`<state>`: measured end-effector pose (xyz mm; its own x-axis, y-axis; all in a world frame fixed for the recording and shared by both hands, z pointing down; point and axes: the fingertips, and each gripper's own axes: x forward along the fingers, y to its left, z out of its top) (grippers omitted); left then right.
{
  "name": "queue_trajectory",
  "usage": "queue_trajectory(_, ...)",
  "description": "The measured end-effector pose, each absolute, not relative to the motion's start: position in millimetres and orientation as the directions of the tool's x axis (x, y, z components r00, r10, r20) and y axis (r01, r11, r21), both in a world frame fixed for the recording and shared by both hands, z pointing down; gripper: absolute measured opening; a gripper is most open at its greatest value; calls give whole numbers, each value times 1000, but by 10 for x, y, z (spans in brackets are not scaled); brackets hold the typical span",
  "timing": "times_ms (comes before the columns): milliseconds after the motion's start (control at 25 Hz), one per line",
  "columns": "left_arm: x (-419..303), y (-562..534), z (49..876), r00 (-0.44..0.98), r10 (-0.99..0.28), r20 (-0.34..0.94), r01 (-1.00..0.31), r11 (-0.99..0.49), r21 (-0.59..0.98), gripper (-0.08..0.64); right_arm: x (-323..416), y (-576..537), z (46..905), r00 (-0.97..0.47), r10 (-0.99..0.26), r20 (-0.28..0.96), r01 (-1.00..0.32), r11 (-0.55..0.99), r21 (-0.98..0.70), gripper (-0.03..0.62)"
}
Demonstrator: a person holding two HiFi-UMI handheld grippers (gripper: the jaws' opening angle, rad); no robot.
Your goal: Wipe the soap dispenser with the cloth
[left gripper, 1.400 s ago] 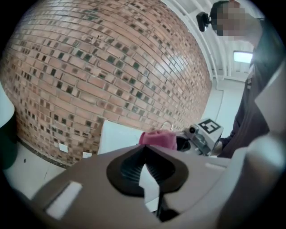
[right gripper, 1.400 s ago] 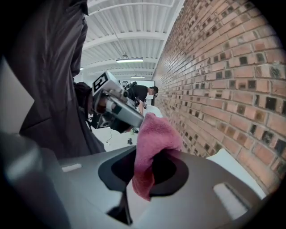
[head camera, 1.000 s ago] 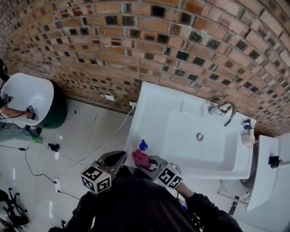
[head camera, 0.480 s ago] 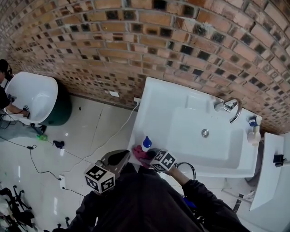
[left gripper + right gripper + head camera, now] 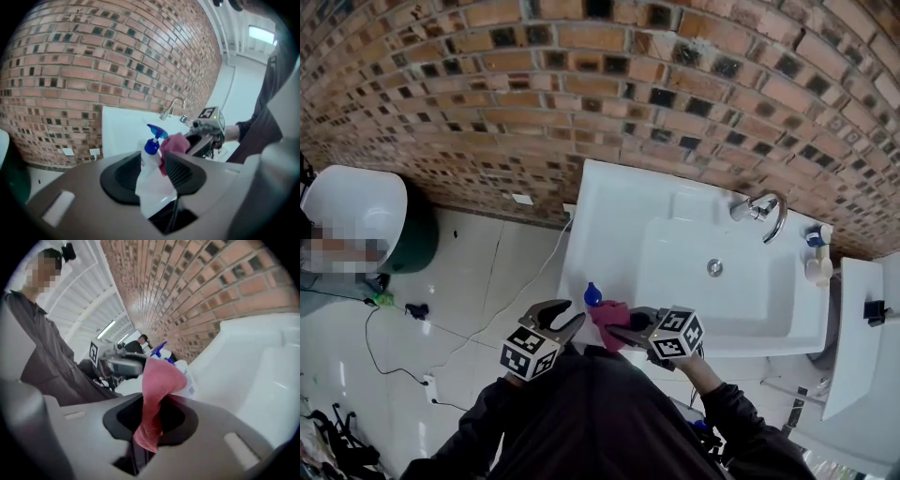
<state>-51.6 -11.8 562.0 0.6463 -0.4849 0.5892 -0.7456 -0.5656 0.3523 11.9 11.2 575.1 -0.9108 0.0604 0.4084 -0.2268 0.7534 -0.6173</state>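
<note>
A red-brown brick wall (image 5: 581, 94) backs a wide white ceramic washbasin (image 5: 614, 211) with a curved chrome tap (image 5: 764, 223) at its far right. The work is at the basin's near left corner, close to the person, probably because that is where the dispenser stands within easy reach of both tools.

The left gripper (image 5: 570, 317) points at that corner from the floor side. Its jaws are opening and stand apart. In the left gripper view the bottle lines up in the gap between them, but the pads do not press on it. I judge this is a move to steady the bottle so it will not tip or slide under the wiping.

The right gripper (image 5: 625, 330) comes in from the basin side. Its jaws are clamped on a crumpled pink cloth (image 5: 607, 317), pinched at one end so that a loose bunched wad sticks out ahead of the tips as the wiping face.

That wad lies against or just beside the small white plastic soap dispenser with a blue pump head (image 5: 592, 296), which stands upright on the basin's rim, between the two grippers. Whether cloth and bottle actually touch cannot be told for certain.
</note>
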Motion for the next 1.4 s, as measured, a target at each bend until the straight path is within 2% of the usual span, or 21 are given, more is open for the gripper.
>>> queue_trajectory(160,-351,-181,5863,643,-417,643,-723,-609,328,175,235,-339,5584,-950,-140,278,-304,608,-734,71)
queue_trajectory(320,-256,-235,5912,640,-403,654,-714,-627,312,181,223,-595,5659,-954,-225,201,-286,468,-836,71)
queue_trajectory(480,-244,-246,5917,642,-397,655,-711,-629,316,183,137,-608,5980,-944,-217,248,-311,343,-886,70)
queue_trajectory(640,-259,-250,5922,637,-400,659,-716,-623,314,186,76,-588,6285,-927,-197,319,-365,288,-885,69)
queue_trajectory(880,-259,-249,5959,602,-408,686,-731,-628,267,198,47,-590,6666,-837,-151,526,-537,417,-734,69)
queue_trajectory(1040,-228,-254,6051,560,-395,729,-739,-636,223,229,37,-577,6744,-764,-155,626,-597,538,-595,69)
queue_trajectory(1120,-192,-261,6079,537,-385,751,-738,-646,197,256,25,-558,6695,-743,-159,650,-595,602,-533,69)
queue_trajectory(1280,-178,-333,6151,504,-377,777,-732,-664,152,255,12,-456,6526,-736,-136,663,-533,720,-444,69)
queue_trajectory(1400,-184,-362,6181,520,-357,776,-698,-701,145,248,62,-415,6380,-756,-131,642,-504,742,-443,69)
